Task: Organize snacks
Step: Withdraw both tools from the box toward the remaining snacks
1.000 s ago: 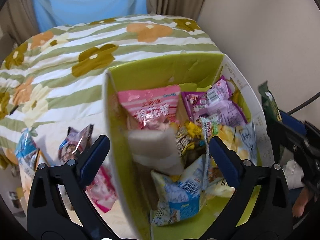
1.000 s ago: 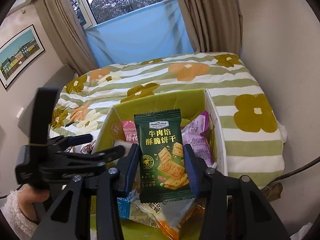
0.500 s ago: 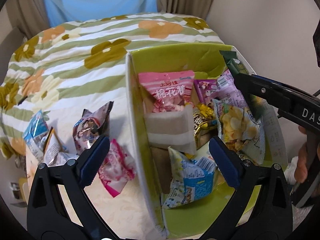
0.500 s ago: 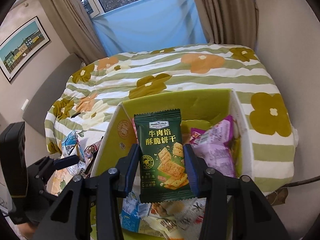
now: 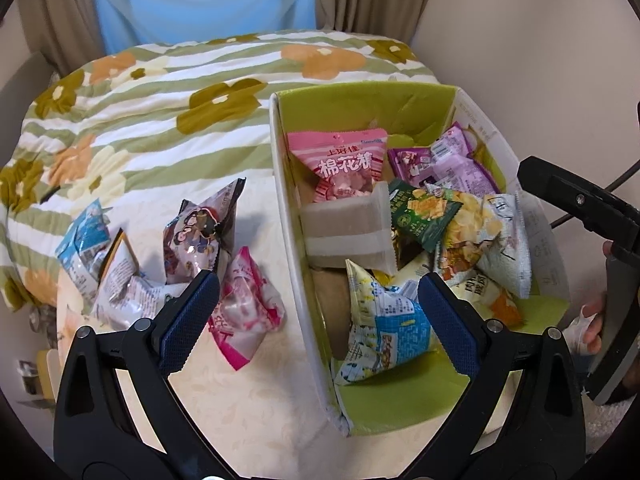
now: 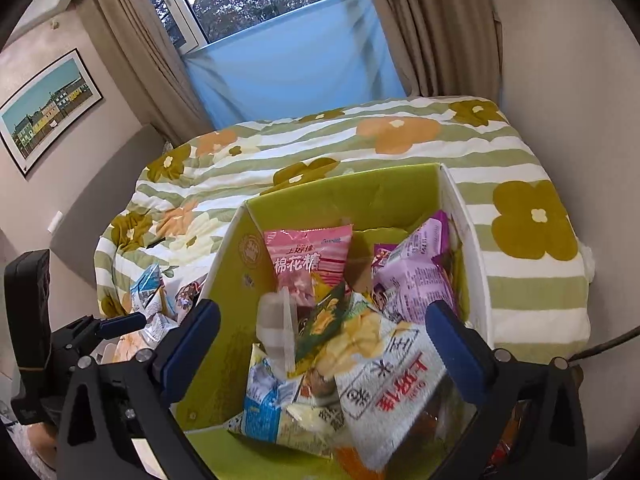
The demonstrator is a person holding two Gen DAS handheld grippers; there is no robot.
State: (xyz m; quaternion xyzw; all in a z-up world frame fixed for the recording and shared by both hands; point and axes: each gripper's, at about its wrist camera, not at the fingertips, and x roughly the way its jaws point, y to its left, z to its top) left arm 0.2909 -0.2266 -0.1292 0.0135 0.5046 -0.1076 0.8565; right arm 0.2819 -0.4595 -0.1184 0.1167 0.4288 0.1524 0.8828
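Note:
A cardboard box (image 5: pixel 289 216) with a green inside sits on the bed, holding several snack packets. The dark green cracker packet (image 5: pixel 420 216) lies tilted among them, beside a pink marshmallow bag (image 5: pixel 344 164). My right gripper (image 6: pixel 324 330) hangs over the box (image 6: pixel 226 280) with its jaws opening wide. The green packet (image 6: pixel 322 322) lies loose below them, untouched by the pads. My left gripper (image 5: pixel 316 314) is open and empty, straddling the box's left wall. Loose packets lie on the bed to its left: a pink one (image 5: pixel 246 306), a dark cartoon one (image 5: pixel 200 232) and blue-white ones (image 5: pixel 86 240).
The flowered striped quilt (image 5: pixel 160 92) covers the bed beyond the box. A beige wall (image 5: pixel 540 60) runs close along the box's right side. Curtains and a window (image 6: pixel 260 4) stand at the far end. A hand (image 5: pixel 592 320) holds the right gripper's handle.
The right gripper let go of the green cracker packet, which dropped into the box among the other snacks. The left gripper shifted left, bringing the loose packets on the bed into fuller view.

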